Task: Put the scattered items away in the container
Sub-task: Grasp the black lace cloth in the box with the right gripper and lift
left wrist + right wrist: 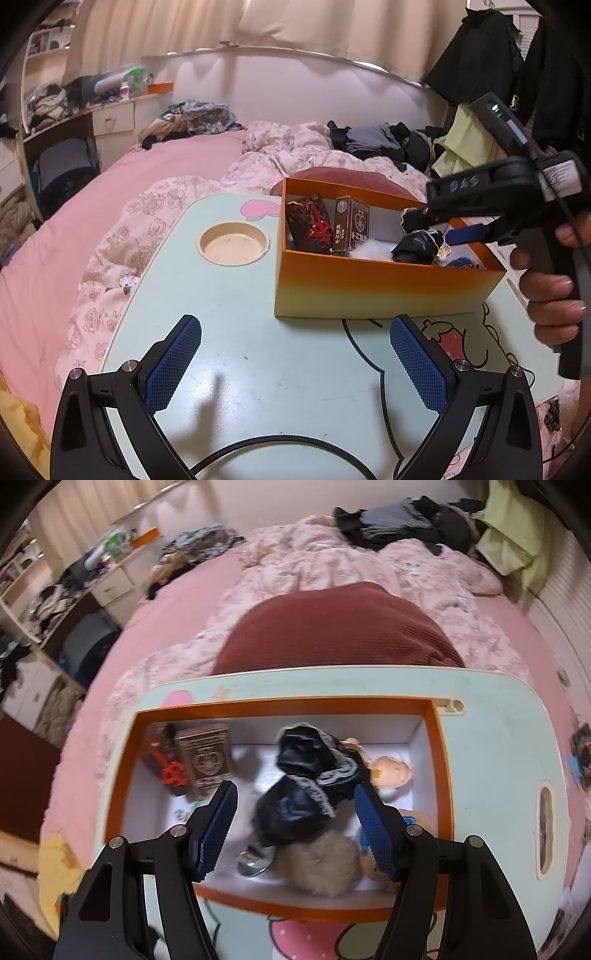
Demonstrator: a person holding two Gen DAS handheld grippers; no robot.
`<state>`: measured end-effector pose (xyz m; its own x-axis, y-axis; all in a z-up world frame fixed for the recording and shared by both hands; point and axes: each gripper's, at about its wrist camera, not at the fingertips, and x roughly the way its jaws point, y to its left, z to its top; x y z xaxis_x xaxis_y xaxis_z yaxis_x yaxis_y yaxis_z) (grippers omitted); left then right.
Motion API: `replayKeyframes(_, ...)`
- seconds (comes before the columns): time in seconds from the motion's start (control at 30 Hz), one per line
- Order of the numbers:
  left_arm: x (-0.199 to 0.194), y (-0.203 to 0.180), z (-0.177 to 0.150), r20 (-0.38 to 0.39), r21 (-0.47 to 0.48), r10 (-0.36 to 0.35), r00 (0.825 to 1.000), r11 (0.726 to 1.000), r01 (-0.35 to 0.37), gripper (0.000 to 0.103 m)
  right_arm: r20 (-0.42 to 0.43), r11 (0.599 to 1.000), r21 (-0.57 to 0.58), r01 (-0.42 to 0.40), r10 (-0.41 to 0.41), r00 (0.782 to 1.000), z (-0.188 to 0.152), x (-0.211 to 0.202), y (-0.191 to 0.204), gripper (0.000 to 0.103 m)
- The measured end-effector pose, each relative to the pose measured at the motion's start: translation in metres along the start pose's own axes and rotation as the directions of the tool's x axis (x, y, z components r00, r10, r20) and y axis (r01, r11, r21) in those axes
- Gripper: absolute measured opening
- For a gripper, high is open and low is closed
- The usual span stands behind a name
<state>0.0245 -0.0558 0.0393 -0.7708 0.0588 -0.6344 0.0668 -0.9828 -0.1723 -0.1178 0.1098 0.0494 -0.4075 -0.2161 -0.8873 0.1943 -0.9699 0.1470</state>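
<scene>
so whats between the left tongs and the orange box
Only bare pale green tabletop lies between the open left tongs and the orange box, as the left wrist view shows.

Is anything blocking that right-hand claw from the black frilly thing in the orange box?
Nothing visible. The right gripper hangs open directly over the black lace-trimmed garment, which lies atop the other items inside the orange box.

A pink bed (155,173) fills the room, clothes (373,138) heaped on it. Curtains (177,26) hang behind; cluttered shelves (48,110) stand left
</scene>
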Motion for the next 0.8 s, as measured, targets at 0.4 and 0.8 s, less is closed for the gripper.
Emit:
replayKeyframes(0.4, 0.002, 0.000, -0.003, -0.008, -0.016, -0.018, 1.000, 1.000, 0.018, 0.102, -0.033, 0.998, -0.035, 0.056, -0.057, 0.998, 0.011, 0.020, -0.001, 0.032)
replayKeyframes(0.8, -0.001, 0.004, 0.002, -0.001, -0.015, -0.029, 1.000, 0.999, 0.029, 0.102, 0.248, 0.987, -0.135, -0.082, 0.114, 0.962, -0.059, -0.091, -0.001, 0.032)
